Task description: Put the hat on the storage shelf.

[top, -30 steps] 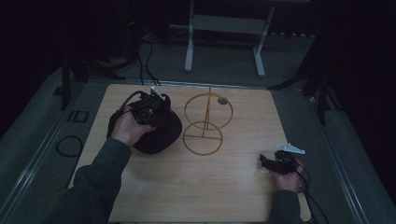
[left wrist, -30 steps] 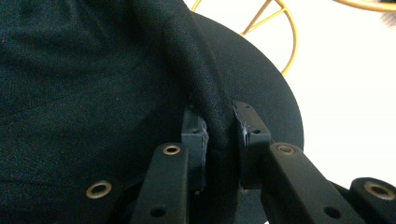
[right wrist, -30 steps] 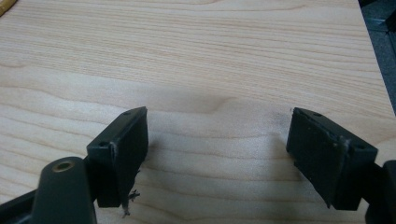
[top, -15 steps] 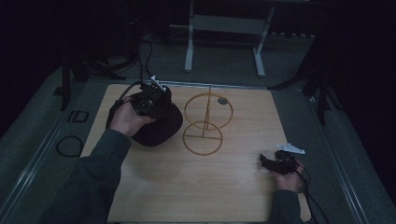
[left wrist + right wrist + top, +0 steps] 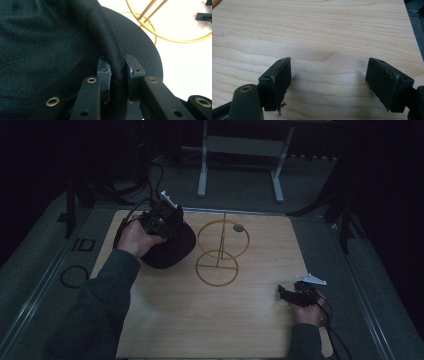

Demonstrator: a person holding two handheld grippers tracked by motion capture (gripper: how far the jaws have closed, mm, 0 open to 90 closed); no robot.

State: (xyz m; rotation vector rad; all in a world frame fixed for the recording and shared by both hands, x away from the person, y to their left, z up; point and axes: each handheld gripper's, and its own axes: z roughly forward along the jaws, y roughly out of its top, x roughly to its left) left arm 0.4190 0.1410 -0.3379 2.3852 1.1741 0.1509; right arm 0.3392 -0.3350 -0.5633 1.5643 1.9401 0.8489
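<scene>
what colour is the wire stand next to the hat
Yellow-gold wire stand, clearest in the left gripper view.

A black fabric cap [image 5: 167, 247], pinched at a fold, sits at the table's left.

High view overhead facing forward-down, 2 gripper views close — all share table [image 5: 250, 320]

Hat [image 5: 167, 247]: placed at the table's [image 5: 250, 320] left rear.
Wire stand [image 5: 218, 250]: set just right of it.
Right gripper [image 5: 286, 293]: positioned near the front right.
</scene>
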